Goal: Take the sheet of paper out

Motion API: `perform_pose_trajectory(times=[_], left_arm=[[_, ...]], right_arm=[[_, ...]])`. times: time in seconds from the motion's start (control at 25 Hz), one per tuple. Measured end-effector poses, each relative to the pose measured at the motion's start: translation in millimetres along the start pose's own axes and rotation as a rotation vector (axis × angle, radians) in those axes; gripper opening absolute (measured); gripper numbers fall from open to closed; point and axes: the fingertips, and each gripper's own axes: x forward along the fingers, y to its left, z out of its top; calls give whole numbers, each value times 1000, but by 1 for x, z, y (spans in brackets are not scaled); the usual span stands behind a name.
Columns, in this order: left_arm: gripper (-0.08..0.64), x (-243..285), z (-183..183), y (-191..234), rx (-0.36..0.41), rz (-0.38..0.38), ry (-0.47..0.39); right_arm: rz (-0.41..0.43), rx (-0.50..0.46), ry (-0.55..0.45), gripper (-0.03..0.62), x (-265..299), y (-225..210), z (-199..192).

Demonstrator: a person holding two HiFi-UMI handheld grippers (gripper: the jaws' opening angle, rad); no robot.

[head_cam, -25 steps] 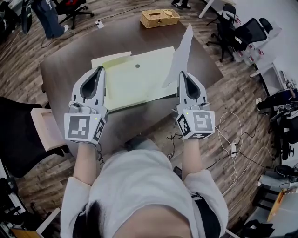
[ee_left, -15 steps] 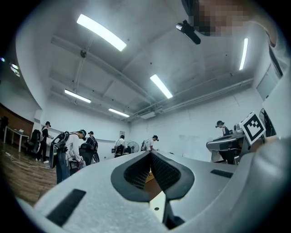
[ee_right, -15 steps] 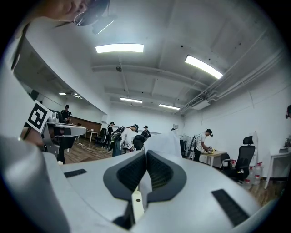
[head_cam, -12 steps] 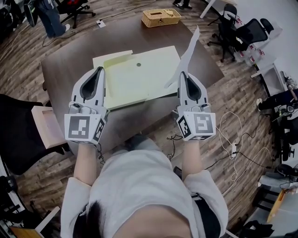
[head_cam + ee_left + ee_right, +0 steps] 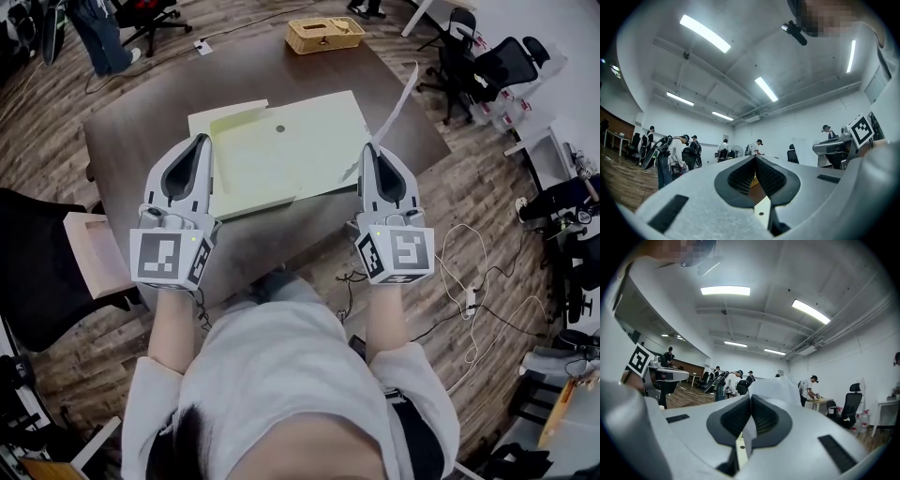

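**Head view:** Two tools raised side by side over dark bench point(image 5: 141, 131). right tool point(image 5: 368, 150) clamped on lower corner of sheet of paper point(image 5: 397, 98). Sheet lifted clear, slanting off toward 1 o'clock, away from pale-green folder point(image 5: 281, 159). Folder flat & open mid-bench, small round fastener near its 12 o'clock edge. left tool point(image 5: 200, 142) poised over folder's 9 o'clock edge; contact w/ it can't be judged from here. Wicker basket point(image 5: 322, 36) at bench's far end, 12 o'clock.

**Left gripper view:** left tool point(image 5: 755, 159) closed, pads meeting at tips, nothing betw. them. Sliver of bench & folder visible thru gap lower down. People standing in room beyond, approx 9 o'clock.

**Right gripper view:** right tool point(image 5: 750, 397) shut tight w/ sheet of paper point(image 5: 776, 380) pinched betw. pads. White sheet standing up past tips toward 1 o'clock.

**Step in hand, by the look of it:** tail end of the pull-out, sheet apparently free of folder. Next move prob. calls for carrying sheet out toward 3 o'clock & laying it on bare bench. Firm grip needed but no jerk: thin paper held by one corner likely to flop or tear. Left tool best placed near folder to stop it trailing along.
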Motion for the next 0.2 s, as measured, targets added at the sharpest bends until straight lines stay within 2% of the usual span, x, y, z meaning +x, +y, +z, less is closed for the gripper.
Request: perform_pose_trajectory(times=[0.2], left_arm=[[9,-3,1,1,2,-5,-1]], right_arm=[[1,-6,-5,14,-2,4,2]])
